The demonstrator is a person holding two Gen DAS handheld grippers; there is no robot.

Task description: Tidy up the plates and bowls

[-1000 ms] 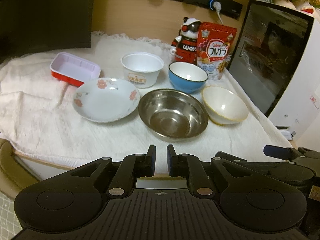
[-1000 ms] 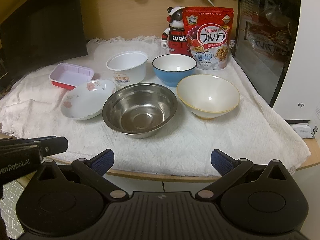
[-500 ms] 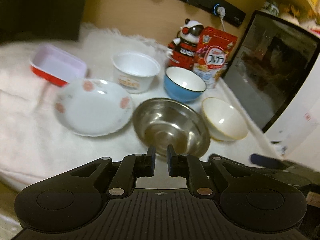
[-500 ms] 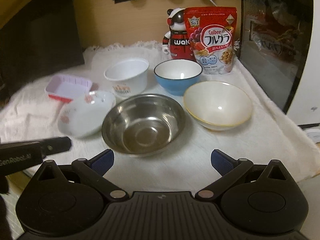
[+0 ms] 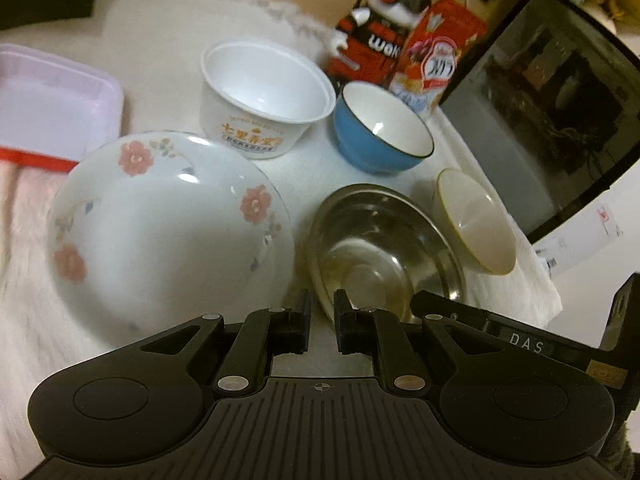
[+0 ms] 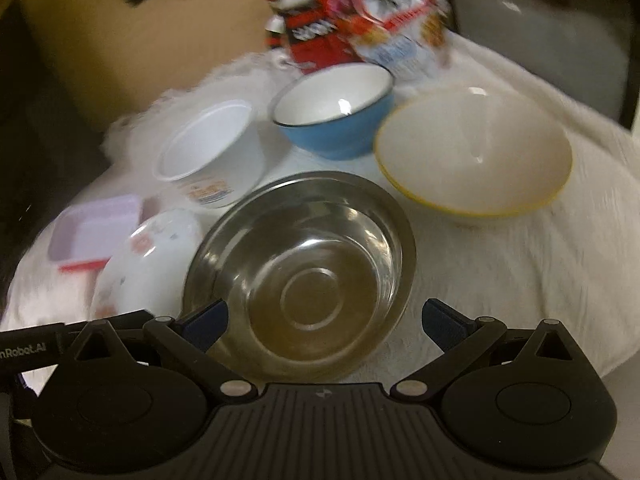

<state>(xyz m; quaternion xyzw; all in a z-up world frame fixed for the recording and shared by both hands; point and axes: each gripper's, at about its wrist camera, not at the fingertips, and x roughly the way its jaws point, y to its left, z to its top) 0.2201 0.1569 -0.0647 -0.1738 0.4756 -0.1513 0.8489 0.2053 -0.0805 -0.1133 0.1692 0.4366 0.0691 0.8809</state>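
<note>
At frame centre, steel bowl [image 6: 304, 268] sits between spread right fingers [image 6: 206, 322], ready for grasping; left fingers [image 5: 303, 322] pressed together, empty.

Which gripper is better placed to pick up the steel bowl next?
Probably the right gripper: its jaws stand wide open, straddling the steel bowl. The left gripper is shut, empty, by the bowl's near rim.

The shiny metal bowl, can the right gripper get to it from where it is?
Probably yes. The right gripper is open, with the metal bowl right ahead between its spread fingers and nothing lying in between. The flowered plate sits close on one side.
</note>
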